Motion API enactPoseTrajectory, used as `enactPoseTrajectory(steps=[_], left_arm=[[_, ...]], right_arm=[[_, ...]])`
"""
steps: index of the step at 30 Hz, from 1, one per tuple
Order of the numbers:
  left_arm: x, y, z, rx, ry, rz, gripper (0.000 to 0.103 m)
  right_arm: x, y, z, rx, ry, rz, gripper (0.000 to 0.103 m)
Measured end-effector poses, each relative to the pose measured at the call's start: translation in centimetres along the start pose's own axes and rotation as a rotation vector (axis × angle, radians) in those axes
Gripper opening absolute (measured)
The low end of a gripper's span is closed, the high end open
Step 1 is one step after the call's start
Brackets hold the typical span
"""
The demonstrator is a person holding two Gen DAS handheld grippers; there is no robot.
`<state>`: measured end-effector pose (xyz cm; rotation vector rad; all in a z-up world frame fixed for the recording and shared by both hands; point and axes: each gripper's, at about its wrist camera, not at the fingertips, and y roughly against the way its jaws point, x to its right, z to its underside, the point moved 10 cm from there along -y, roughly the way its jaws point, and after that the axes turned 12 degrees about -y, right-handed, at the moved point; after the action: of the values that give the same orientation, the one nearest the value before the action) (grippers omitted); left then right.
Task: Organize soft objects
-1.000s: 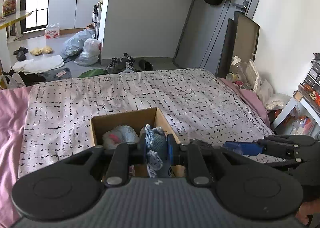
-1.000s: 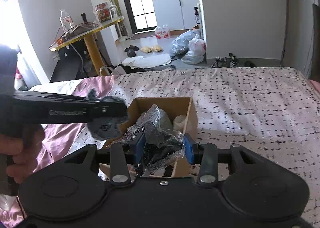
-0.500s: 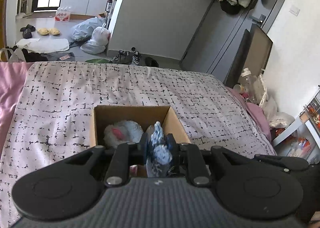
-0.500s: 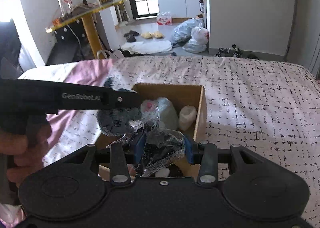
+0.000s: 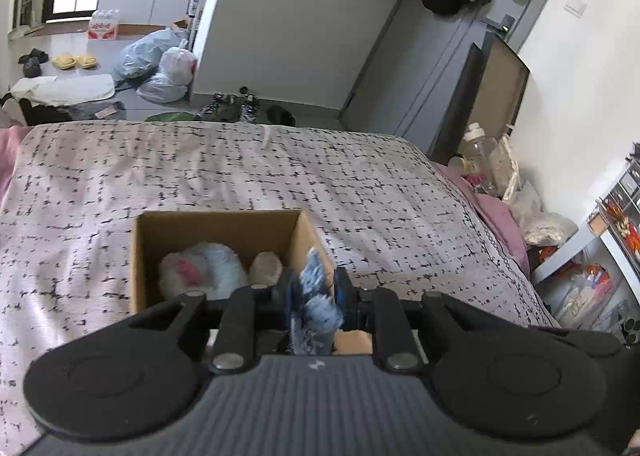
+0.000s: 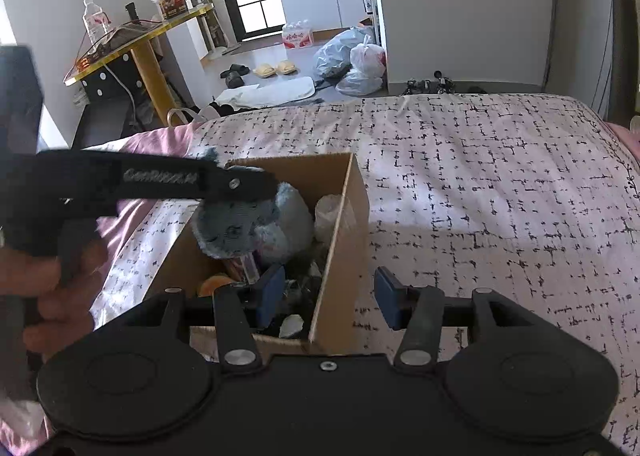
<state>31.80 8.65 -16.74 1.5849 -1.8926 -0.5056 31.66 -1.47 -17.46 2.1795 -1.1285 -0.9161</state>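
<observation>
Now mid-drop: putting soft things away into a cardboard box resting on the patterned blanket of a bed, close to the bed's near edge.

Left tongs nearly closed, pinching a blue-grey fuzzy toy between the blue pads, jaws just beginning to open. Seen from the right wrist, reaching in from the left side with a hand around the grip, the toy dangling over the box's open top, low enough to overlap the things inside.

Right tongs partly open and opening wider, gripping nothing; astride the box's right wall near its near corner, left pad inside, right pad outside over the blanket, neither pressing on the cardboard.

Already in the box: a pale plush with a pink patch, a beige rounded piece against the right wall, something orange and dark crinkled stuff low down, too shadowed to name.

Judged step: releasing items into the box, the toy not yet let go.

Next move, likely: opening the left tongs fully so the toy falls onto the plush, then lifting both tongs straight up, minding the right wall so as not to drag or tip the light box.
</observation>
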Motion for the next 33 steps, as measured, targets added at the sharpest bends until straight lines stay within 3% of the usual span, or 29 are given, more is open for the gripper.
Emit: enactPoseTrajectory(steps=[1,6,7,13,22,33], left_arm=[[0.3,-0.2,-0.1,-0.007,-0.013,-0.003,0.024],[0.5,-0.5,0.6,-0.054,-0.023,-0.055,0.067],[0.5,-0.3,0.8,-0.056,-0.031,-0.060,0.070],[1.0,1.3,2.1,-0.108,-0.053,-0.094,0.075],[1.5,5.7,2.8,-0.093,-0.072,-0.206,0.082],[3.4,11.0,3.1,-0.054,-0.017,-0.267,0.101]], right_arm=[[0.1,0.1,0.1,0.001,0.000,0.001,0.050],[0.8,0.6,0.6,0.001,0.001,-0.007,0.050],[1.0,0.6,0.7,0.000,-0.005,-0.011,0.050],[1.2,1.2,0.6,0.005,-0.050,-0.043,0.050],[1.2,3.8,-0.2,0.033,-0.076,-0.106,0.058],[2.9,8.3,-0.9,0.077,-0.113,-0.176,0.092]])
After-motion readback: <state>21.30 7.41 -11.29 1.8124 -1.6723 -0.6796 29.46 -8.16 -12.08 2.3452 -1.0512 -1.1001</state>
